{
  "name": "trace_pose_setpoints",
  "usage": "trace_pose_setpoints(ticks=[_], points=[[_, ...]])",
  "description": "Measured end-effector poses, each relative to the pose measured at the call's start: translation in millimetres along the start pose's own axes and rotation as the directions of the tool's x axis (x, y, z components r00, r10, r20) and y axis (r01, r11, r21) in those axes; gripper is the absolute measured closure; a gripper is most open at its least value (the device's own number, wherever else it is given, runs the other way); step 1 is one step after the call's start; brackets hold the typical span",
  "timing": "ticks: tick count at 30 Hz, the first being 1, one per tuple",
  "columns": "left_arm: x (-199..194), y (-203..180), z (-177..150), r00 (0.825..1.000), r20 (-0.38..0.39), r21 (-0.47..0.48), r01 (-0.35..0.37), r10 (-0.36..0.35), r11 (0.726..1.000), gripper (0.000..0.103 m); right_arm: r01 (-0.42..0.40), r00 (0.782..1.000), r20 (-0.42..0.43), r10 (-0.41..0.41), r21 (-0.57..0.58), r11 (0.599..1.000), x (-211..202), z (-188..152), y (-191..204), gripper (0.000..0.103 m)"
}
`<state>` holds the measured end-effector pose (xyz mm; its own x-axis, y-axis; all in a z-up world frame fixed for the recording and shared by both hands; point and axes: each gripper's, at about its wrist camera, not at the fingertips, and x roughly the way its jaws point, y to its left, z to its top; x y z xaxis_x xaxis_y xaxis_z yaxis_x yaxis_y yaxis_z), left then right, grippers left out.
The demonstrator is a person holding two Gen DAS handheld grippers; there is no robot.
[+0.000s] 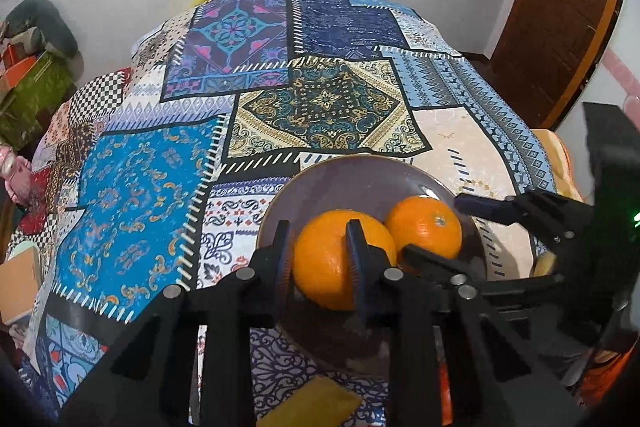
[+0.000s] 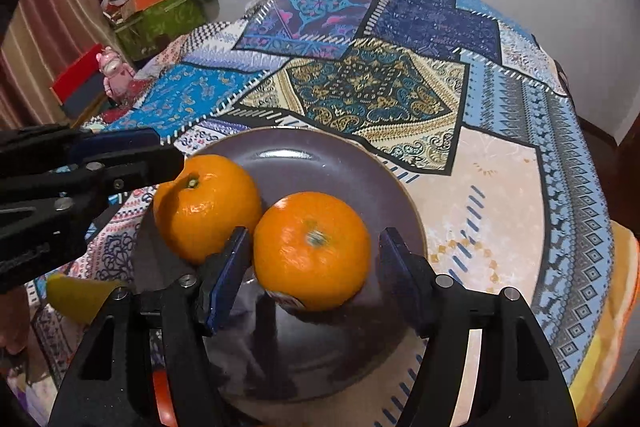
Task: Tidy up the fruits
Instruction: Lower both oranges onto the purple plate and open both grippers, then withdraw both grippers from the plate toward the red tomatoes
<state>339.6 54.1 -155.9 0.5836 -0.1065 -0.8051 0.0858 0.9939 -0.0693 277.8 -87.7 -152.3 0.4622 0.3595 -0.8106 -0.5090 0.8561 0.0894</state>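
Oranges on plate [image 2: 320, 155] — each between one gripper's fingers.

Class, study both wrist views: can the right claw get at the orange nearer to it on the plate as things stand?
Probably yes. The right claw already straddles that orange on the plate, nothing lying between; the second orange crowds its left finger.
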Motion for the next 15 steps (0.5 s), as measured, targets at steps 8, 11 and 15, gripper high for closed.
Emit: trace_pose_setpoints(ticks=[8, 11, 15], points=[[-32.6, -1.8, -14.3, 0.999, 0.041, -0.008, -0.008, 0.008, 1.000, 0.061, -0.005, 0.997, 0.071, 0.004, 0.014, 1.000, -43.2, -3.9, 1.2, 0.039], [-50.4, -6.4, -22.1, 0.998, 0.063, 0.001, -0.009, 0.009, 1.000, 0.053, 0.001, 0.995, 0.103, -0.002, 0.009, 1.000, -65.2, -9.5, 3.9, 0.039], [-77.4, -12.9, -35.1, 0.996, 0.093, 0.003, -0.001, 0.001, 1.000, 0.045, -0.002, 0.992, 0.129, 0.001, 0.010, 1.000, -88.7, -20.0, 6.7, 0.039]])
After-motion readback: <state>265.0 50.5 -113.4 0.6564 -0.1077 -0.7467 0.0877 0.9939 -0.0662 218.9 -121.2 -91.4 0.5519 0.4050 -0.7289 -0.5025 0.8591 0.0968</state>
